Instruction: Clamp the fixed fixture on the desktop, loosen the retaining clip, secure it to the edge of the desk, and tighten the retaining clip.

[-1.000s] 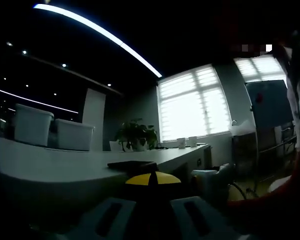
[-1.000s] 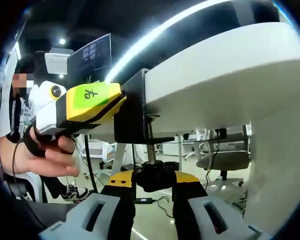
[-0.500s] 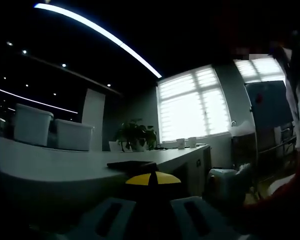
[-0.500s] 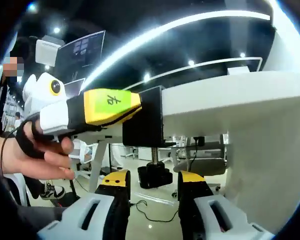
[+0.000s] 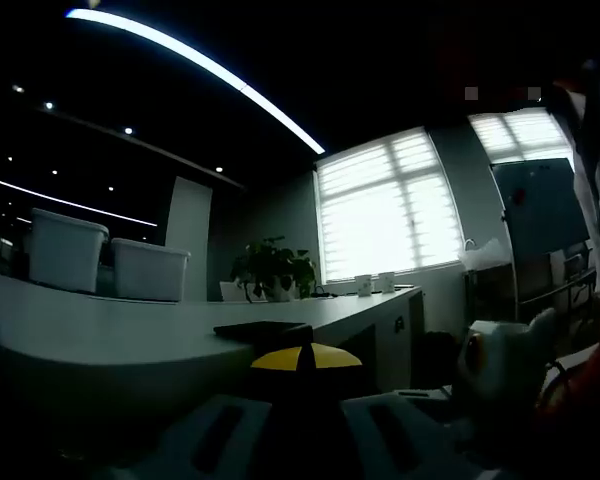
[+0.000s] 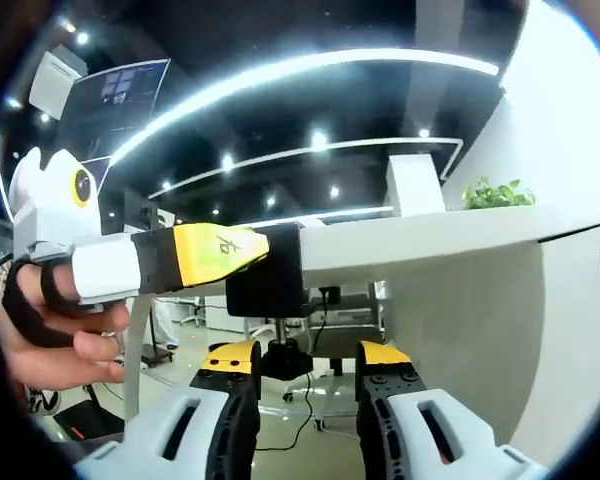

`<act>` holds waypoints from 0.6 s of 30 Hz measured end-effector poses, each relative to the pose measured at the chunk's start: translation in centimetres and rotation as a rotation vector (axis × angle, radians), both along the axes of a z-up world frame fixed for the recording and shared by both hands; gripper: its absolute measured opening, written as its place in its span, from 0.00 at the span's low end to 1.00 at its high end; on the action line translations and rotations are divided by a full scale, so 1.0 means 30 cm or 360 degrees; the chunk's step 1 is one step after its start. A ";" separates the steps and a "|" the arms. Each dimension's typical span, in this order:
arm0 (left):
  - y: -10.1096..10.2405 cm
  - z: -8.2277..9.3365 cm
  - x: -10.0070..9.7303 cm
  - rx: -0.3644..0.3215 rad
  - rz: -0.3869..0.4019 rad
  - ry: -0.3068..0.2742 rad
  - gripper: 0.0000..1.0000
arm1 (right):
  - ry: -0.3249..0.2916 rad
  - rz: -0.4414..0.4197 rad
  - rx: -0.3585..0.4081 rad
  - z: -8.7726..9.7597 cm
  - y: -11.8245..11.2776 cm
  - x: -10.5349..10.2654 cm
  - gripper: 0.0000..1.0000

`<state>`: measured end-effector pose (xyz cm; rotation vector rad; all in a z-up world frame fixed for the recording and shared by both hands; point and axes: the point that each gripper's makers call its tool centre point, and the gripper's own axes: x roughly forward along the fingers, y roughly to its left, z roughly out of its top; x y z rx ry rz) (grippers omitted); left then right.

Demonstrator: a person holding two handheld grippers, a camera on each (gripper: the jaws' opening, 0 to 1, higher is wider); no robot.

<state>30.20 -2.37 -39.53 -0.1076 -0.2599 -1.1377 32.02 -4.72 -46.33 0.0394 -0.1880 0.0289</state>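
The black fixture (image 6: 270, 285) sits clamped over the edge of the white desk (image 6: 430, 235), with its screw and round black knob (image 6: 283, 360) hanging below. My left gripper (image 6: 215, 253), yellow-tipped and held by a hand (image 6: 50, 340), comes in from the left and is shut on the fixture's body. In the left gripper view my left gripper (image 5: 305, 358) holds the fixture (image 5: 265, 329), whose top plate lies flat on the desk (image 5: 100, 330). My right gripper (image 6: 307, 358) is open, and the knob appears farther off between its tips. It also appears as the white right gripper (image 5: 500, 360) at the lower right.
Two white bins (image 5: 65, 250) and a potted plant (image 5: 272, 268) stand on the desk, with cups (image 5: 370, 285) near the bright window. Under the desk are a chair base and cables on the floor. The desk's white side panel (image 6: 570, 330) is close on the right.
My right gripper has drawn back from the knob, which was between its tips a second ago and now looks smaller. The left gripper has stayed on the fixture.
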 end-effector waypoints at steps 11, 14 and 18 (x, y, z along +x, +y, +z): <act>0.003 0.009 0.001 -0.0008 0.0014 -0.0005 0.01 | 0.0072 -0.0095 0.0000 -0.032 0.028 0.038 0.36; 0.002 0.009 0.001 0.0001 0.0016 -0.0006 0.01 | 0.0048 -0.0109 0.0010 -0.012 0.038 0.051 0.36; 0.003 0.011 0.001 0.0010 0.0020 -0.0015 0.01 | 0.0056 -0.0120 -0.0008 -0.012 0.051 0.081 0.36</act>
